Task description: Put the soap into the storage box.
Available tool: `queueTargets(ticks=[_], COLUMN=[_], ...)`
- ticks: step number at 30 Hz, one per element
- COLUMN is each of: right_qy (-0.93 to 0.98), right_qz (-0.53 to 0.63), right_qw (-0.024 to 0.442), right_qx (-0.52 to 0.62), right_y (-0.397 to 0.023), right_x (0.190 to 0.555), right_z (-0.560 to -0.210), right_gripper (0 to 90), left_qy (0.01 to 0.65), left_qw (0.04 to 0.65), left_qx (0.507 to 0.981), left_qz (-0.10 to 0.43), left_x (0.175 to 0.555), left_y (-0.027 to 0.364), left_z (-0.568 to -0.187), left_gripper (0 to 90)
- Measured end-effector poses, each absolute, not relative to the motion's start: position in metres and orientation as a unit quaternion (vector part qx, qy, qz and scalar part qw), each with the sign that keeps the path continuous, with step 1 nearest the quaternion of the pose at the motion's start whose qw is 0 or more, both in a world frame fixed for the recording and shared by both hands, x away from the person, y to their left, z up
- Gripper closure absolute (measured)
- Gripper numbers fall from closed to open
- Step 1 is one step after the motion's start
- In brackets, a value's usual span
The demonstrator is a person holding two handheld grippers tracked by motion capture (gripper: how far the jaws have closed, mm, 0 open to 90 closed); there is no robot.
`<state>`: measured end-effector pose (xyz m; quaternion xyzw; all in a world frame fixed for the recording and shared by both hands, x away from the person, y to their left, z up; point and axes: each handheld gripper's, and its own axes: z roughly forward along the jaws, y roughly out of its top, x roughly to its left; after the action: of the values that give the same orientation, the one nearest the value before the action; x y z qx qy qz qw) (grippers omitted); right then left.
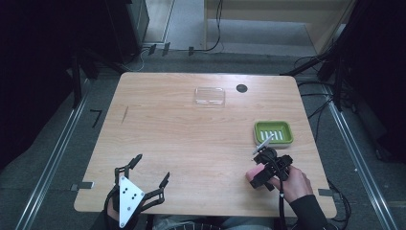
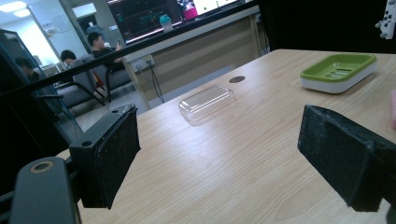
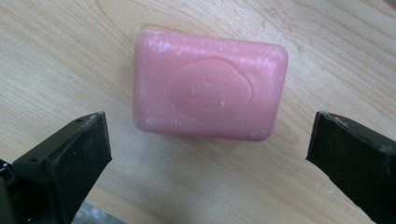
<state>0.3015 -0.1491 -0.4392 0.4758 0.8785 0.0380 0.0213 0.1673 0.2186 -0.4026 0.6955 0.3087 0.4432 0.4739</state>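
A pink bar of soap (image 3: 209, 91) with a stamped oval lies flat on the wooden table (image 1: 191, 143) near its front right. My right gripper (image 3: 210, 145) hovers just above it, open, one black jaw on each side of the bar and neither touching it. From the high view the soap (image 1: 252, 174) peeks out under that gripper (image 1: 260, 175), held by a hand in a dark sleeve. My left gripper (image 1: 152, 168) is open over the front left of the table with nothing between its pads (image 2: 112, 158).
A green soap dish (image 1: 273, 132) on a white base stands just beyond the right gripper. A clear plastic lid (image 1: 209, 96) lies at the table's far middle, beside a dark round hole (image 1: 242, 88). Both show ahead of the left gripper: dish (image 2: 338, 71), lid (image 2: 206, 101).
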Motion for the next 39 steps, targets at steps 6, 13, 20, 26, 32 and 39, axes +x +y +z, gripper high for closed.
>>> queueTargets(ticks=[6, 13, 20, 26, 32, 39], right_qy=[0.876, 0.876, 0.875, 0.873, 0.874, 0.874], right_qz=[0.041, 0.034, 0.025, 0.025, 0.027, 0.025], right_qw=[0.021, 0.018, 0.019, 0.017, 0.013, 0.016], right_qx=[0.479, 0.481, 0.483, 0.487, 0.485, 0.484], right_y=[-0.146, -0.141, -0.136, -0.138, -0.138, -0.137], right_x=[0.309, 0.316, 0.321, 0.323, 0.323, 0.323], right_z=[-0.443, -0.452, -0.458, -0.462, -0.467, -0.471], right_gripper=[0.0, 0.0, 0.0, 0.0, 0.0, 5.0], left_qy=[0.309, 0.309, 0.309, 0.309, 0.308, 0.308], left_qw=[0.474, 0.474, 0.475, 0.474, 0.475, 0.474], left_qx=[0.695, 0.695, 0.695, 0.695, 0.695, 0.696], left_qz=[0.443, 0.443, 0.443, 0.443, 0.443, 0.444], left_x=[0.167, 0.167, 0.167, 0.167, 0.167, 0.167], left_y=[0.219, 0.219, 0.219, 0.219, 0.219, 0.219], left_z=[-0.403, -0.403, -0.403, -0.403, -0.403, -0.403], left_gripper=[13.1, 13.1, 13.1, 13.1, 13.1, 13.1])
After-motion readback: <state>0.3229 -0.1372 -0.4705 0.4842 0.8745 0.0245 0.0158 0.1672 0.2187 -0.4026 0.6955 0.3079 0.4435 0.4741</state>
